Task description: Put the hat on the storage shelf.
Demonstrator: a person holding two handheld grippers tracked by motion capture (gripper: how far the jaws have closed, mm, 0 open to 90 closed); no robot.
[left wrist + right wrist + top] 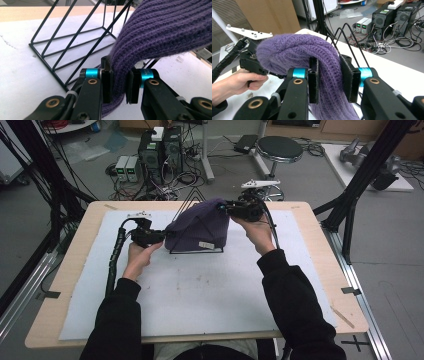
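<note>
The purple knit hat (199,226) is draped over a black wire rack (196,251) on the bench (75,265), a little beyond the middle of the white mat (200,290) that covers most of the benchtop. A small pale label (206,244) shows on the hat's near side, low down.

Nearest, two dark sleeves come in from the bottom of the high view, each hand carrying a set of tongs. The left tongs (159,236) meet the hat at its left lower edge. In the left gripper view (119,86) the two black jaws stand narrow with a fold of the ribbed knit pinched between them, pads pressing on both sides; the fabric rises from the jaws up and to the right, and behind it the rack's slanted wires (72,42) stand on the mat.

The right tongs (225,208) meet the hat higher up, at its right upper edge. In the right gripper view (329,80) the jaws are likewise narrow and clamped on a thick band of the knit, which arches over the rack's peaked wires (347,32). Farther off in that view the other hand (235,83) holds its own gripper against the hat's far end.

Beyond the bench, computer towers (161,151), tangled cables and a round stool (279,149) stand on the floor.
</note>
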